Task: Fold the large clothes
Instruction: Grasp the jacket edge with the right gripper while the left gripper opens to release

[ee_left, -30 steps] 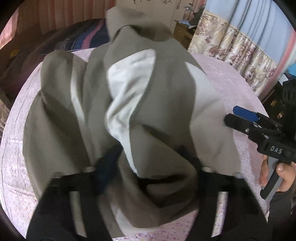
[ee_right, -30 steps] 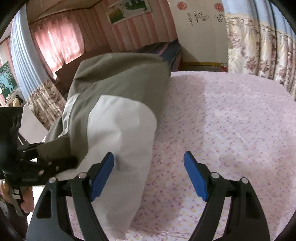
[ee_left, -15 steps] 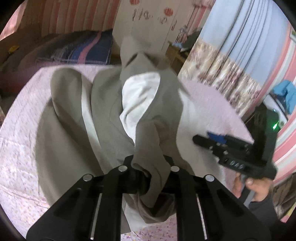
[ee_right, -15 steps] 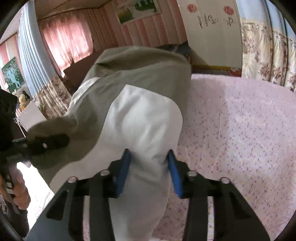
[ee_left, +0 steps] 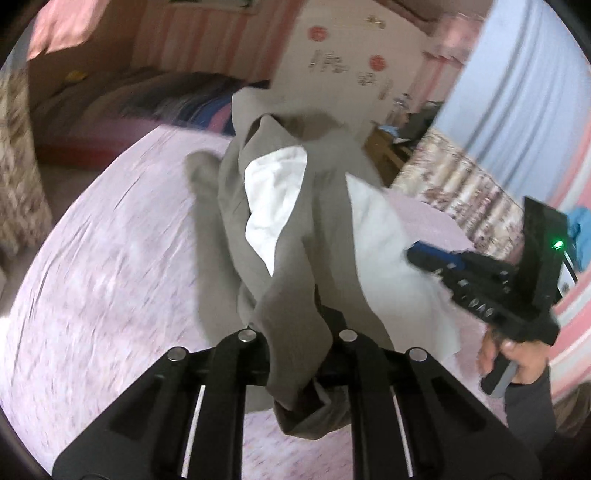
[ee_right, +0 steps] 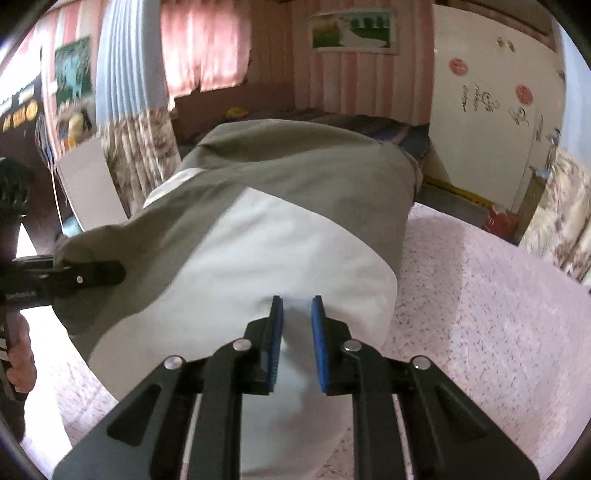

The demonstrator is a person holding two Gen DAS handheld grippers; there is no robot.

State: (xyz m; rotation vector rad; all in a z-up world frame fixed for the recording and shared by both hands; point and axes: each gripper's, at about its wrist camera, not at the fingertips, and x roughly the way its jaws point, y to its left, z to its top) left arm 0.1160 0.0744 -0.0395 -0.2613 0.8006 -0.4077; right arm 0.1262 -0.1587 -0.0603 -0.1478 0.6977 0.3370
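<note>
Framed picture: right view only.

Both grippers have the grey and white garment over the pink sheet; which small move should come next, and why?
Probably lift both a little more and draw them apart. The left gripper is shut on a bunched grey fold of the garment; the right gripper is closing its jaws on the white part. The cloth hangs crumpled above the sheet, so spreading helps.

We could read almost nothing. Pale lettering on the side of the black right gripper was blurred beyond reading. Dark cursive decals on the cream wall panel between round red stickers stayed illegible too.
</note>
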